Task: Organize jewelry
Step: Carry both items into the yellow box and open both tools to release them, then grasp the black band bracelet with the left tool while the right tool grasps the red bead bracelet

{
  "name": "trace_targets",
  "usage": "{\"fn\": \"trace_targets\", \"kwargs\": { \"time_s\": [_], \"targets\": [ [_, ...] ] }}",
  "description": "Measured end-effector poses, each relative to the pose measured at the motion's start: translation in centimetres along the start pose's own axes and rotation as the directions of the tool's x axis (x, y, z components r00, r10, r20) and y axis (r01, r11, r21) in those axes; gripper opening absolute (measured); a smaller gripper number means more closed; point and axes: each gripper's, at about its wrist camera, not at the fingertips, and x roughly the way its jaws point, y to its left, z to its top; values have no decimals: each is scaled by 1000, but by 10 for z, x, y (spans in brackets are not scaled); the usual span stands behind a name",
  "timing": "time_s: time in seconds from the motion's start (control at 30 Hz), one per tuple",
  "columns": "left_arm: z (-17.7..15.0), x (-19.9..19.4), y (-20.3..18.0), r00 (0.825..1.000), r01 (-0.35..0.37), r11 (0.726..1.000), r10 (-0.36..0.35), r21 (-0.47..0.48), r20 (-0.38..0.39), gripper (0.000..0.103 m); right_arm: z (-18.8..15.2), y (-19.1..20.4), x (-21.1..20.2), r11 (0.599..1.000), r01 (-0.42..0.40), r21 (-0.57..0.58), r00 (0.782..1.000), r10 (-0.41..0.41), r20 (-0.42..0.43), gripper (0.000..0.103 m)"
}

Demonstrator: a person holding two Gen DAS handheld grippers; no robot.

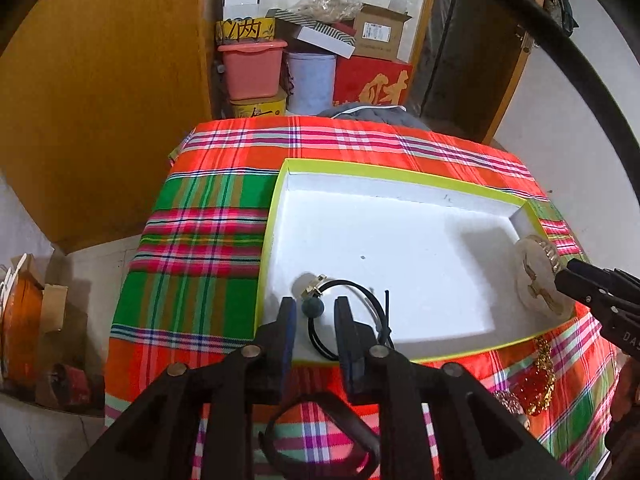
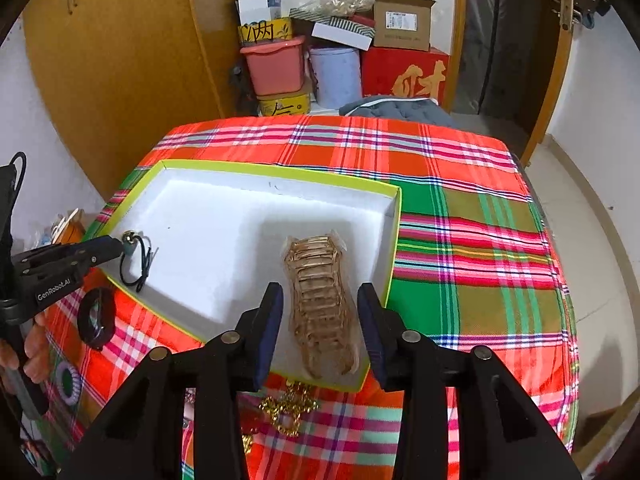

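A white box with a lime-green rim [image 1: 400, 178] [image 2: 280, 170] lies on the plaid cloth. A black cord hair tie with beads [image 1: 320, 304] [image 2: 138, 258] lies in the box's near left corner. My left gripper [image 1: 316, 320] [image 2: 120, 246] is open with its fingers either side of the tie's bead. A translucent gold claw hair clip [image 2: 320, 304] [image 1: 538, 276] lies in the box's near right corner. My right gripper [image 2: 320, 320] [image 1: 568, 272] is open, its fingers apart on either side of the clip.
Outside the box on the cloth lie a black ring band [image 2: 96, 318] [image 1: 320, 436], a gold chain piece [image 2: 288, 408] [image 1: 540, 376] and a coiled hair tie [image 2: 68, 384]. Boxes and tubs [image 1: 256, 68] are stacked behind the table, beside a wooden cabinet [image 1: 100, 100].
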Motion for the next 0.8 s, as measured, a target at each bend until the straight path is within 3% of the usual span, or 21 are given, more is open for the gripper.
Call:
{"fn": "trace_targets", "kwargs": {
  "time_s": [0.3,0.47,0.8],
  "targets": [
    [-13,-36,3,1000,19,1000,-19,-16,16,21,-9,0,-36,1000,3,18,999,-4,48,49],
    [-34,-66,4,1000,20,999,-20,-28,23,21,-26,4,-60,999,-37,28,997,35,65,50],
    [-74,-108,5,1000,14,998,-12,-65,29,21,-68,14,-95,995,-96,21,995,96,11,50]
  ]
}}
